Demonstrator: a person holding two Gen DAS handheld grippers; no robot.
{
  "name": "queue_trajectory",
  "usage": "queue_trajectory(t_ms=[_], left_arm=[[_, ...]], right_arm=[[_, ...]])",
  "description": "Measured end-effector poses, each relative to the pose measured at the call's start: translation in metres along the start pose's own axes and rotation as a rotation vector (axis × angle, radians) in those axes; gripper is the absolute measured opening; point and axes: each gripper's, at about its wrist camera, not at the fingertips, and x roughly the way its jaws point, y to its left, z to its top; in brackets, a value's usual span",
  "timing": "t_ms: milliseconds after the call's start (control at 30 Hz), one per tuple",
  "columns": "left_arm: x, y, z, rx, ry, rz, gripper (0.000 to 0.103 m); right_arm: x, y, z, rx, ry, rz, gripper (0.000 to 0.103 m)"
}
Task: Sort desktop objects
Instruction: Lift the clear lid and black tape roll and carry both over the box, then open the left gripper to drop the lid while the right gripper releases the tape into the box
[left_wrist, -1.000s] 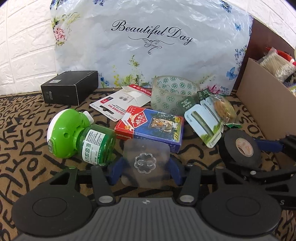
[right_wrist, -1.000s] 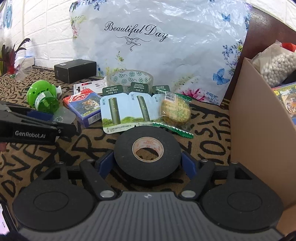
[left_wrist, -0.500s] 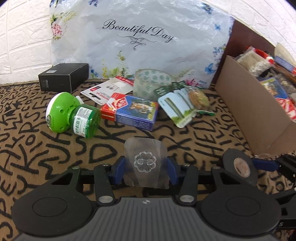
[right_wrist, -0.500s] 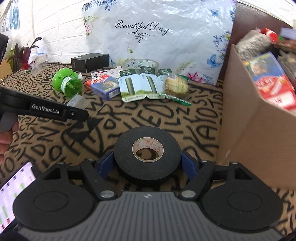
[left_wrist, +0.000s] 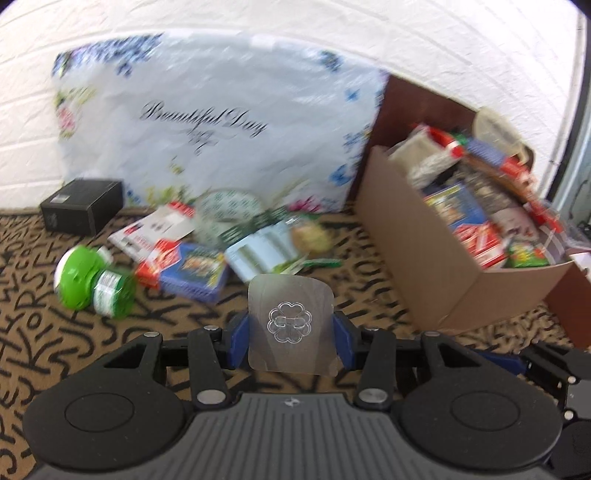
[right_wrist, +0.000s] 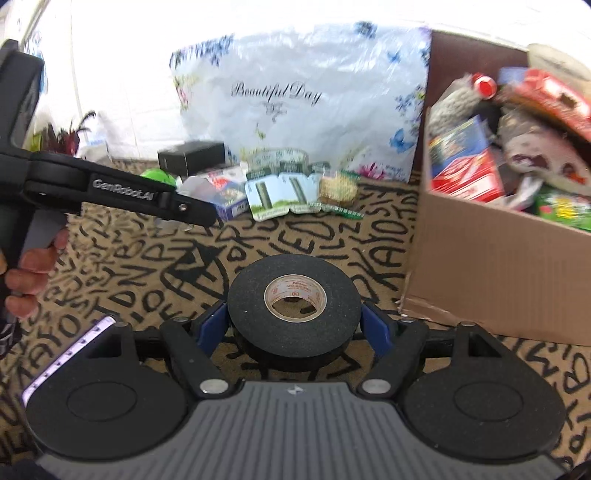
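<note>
Left gripper (left_wrist: 291, 328) is clamped on a clear adhesive hook pad (left_wrist: 290, 324) – a thin, near-square transparent sheet with a clover-shaped moulding at its centre. The blue pads (left_wrist: 341, 332) bear on its left and right edges, and the sheet stands upright between them, clear of the patterned tablecloth (left_wrist: 55, 317). Judged light, flexible and slick; an edge grip like this could bow it or let it slide, so hold low on the edges, near the pads, with modest pressure.

Right gripper (right_wrist: 293, 325) is closed on a roll of black tape (right_wrist: 294, 295), lying flat with its cardboard core facing up. The pads press on opposite sides of the outer rim. Judged stiff, moderately weighty and matt – a secure hold across the full diameter, with little risk of slipping.

The open cardboard box (right_wrist: 491, 266), already crowded with packets, sits at about two o'clock from the tape and at two o'clock from the hook pad in the left wrist view. Both items appear ready for deposit there; space inside looks tight.

Unsorted goods remain at about eleven to twelve o'clock: a green mosquito-repellent bottle (left_wrist: 94, 282), a playing-card box (left_wrist: 192, 271) and a black box (left_wrist: 82, 210).
</note>
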Motion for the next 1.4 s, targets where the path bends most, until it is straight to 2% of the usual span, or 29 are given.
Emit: queue_trajectory(t_ms=[333, 467, 700, 867, 933, 1167, 1400], left_arm=[[-0.014, -0.064, 0.054, 0.079, -0.076, -0.151, 0.05], [-0.01, -0.092, 0.083, 0.082, -0.087, -0.213, 0.05], [0.023, -0.135, 0.146, 0.021, -0.062, -0.26, 0.05], [0.058, -0.166, 0.18, 0.06, -0.039, -0.221, 0.05], [0.076, -0.171, 0.19, 0.046, -0.028, -0.214, 0.05], [0.135, -0.171, 0.213, -0.003, 0.023, -0.176, 0.05], [0.167, -0.169, 0.219, 0.0, 0.04, -0.179, 0.051]], right_arm=[[-0.081, -0.025, 0.014, 0.051, -0.196, -0.026, 0.075], [-0.108, -0.043, 0.024, 0.053, -0.277, -0.082, 0.075], [-0.134, -0.082, 0.048, 0.057, -0.376, -0.205, 0.075], [-0.13, -0.111, 0.066, 0.082, -0.398, -0.266, 0.075], [-0.121, -0.121, 0.073, 0.093, -0.392, -0.272, 0.075], [-0.084, -0.144, 0.109, 0.053, -0.361, -0.257, 0.075], [-0.05, -0.152, 0.127, 0.059, -0.296, -0.222, 0.075]])
